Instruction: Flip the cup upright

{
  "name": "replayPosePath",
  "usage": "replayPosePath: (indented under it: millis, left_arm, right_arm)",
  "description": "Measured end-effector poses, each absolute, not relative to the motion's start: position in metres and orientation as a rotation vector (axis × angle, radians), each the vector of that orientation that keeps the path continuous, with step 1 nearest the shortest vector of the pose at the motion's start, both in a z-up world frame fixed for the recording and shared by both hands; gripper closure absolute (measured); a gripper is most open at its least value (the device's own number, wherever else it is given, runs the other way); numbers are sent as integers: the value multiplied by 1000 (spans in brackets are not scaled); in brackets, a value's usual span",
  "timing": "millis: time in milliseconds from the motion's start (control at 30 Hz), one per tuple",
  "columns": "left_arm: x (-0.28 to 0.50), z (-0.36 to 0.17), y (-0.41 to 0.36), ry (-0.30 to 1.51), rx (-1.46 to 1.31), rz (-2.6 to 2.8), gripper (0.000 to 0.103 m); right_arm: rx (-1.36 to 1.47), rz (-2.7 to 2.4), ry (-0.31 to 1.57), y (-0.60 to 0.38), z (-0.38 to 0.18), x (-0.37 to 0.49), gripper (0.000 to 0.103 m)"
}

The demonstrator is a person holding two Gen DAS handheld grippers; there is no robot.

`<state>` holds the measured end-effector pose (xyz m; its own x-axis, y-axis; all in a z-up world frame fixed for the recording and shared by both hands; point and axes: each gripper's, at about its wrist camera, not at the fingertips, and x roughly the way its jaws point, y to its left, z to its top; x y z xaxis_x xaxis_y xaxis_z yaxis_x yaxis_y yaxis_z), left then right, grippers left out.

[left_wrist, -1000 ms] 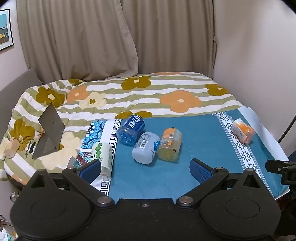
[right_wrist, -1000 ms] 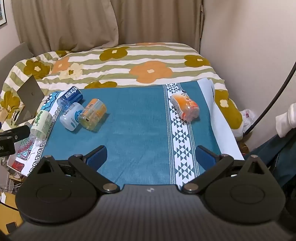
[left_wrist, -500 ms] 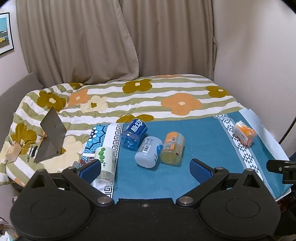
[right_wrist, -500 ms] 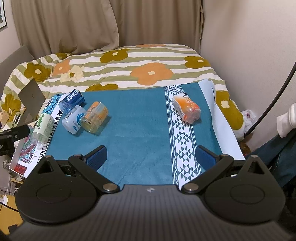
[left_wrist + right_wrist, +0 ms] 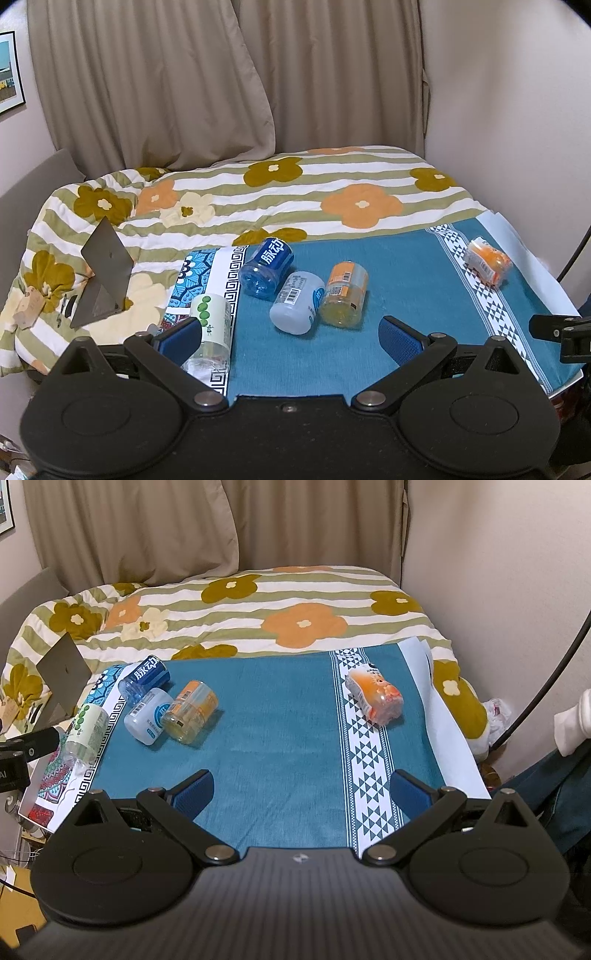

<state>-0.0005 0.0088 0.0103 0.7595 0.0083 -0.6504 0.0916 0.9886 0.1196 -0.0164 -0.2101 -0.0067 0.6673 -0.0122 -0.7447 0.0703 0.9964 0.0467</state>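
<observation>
Left gripper [image 5: 290,338]: fingers spread wide, holding nothing; it hangs above the near edge of the cloth.
Left pads: the blue pad [image 5: 177,339] at 9 o'clock overlaps the green cup in view; whether it touches cannot be told. The other pad is over bare cloth.
Right gripper [image 5: 301,794]: fingers spread wide, empty, over the near middle of the cloth.
Right pads: both blue pads [image 5: 194,794] are over cloth, touching nothing.
Green cup [image 5: 210,328]: lies on its side on the patterned strip at 9 o'clock, clear bottom end toward the camera.
White cup [image 5: 297,302]: on its side at 12 o'clock from the left gripper, touching the orange cup.
Orange cup [image 5: 344,295]: on its side, just right of the white one.
Blue cup [image 5: 266,267]: on its side, beyond the white cup, touching it.
Far cup [image 5: 375,694]: orange-and-clear, on its side on the triangle band, at 1 o'clock from the right gripper, well apart from the others.
Cloth [image 5: 277,720]: teal, spread over the table.
Quilt [image 5: 332,184]: flowered, striped, at 12 o'clock behind the cloth.
</observation>
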Motion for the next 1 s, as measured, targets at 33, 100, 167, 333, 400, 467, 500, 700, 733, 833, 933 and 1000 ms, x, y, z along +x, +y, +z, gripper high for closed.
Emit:
replayPosePath:
  millis: [33,100,167,333,400,467,500,700,733,833,933,1000]
  left_arm:
    - [-1,10,9,707,147,-46,0]
    - [0,11,9,708,146,-46,0]
    - [0,11,8,708,147,-45,0]
    - [0,11,8,708,148,-45,0]
    - [0,11,8,707,147,-46,0]
    - [0,11,8,708,147,-45,0]
    - [0,11,8,707,148,-46,0]
    - [-2,12,4,707,153,-48,0]
    - [-2,12,4,707,153,-47,0]
    - [-1,12,3,706,153,-47,0]
    - [-2,12,3,706,153,-47,0]
    - [-2,12,3,706,153,-45,0]
  right_arm:
    - [73,-47,838,-210,-6,-16,0]
    - [73,-44,837,-210,-7,-17,0]
    - [72,-43,835,-209,-7,-16,0]
    - [75,-41,835,-211,-5,-18,0]
    - [74,-42,833,-210,-5,-18,0]
    - [74,-43,832,-210,-4,-18,0]
    - [74,-42,831,-211,-4,-18,0]
    - [74,-40,832,-212,-4,-18,0]
    - [74,-40,832,-212,-4,-18,0]
    - [74,-38,833,-213,-4,-19,0]
    - [74,-39,833,-213,-4,-19,0]
    - [74,-39,832,-213,-4,-19,0]
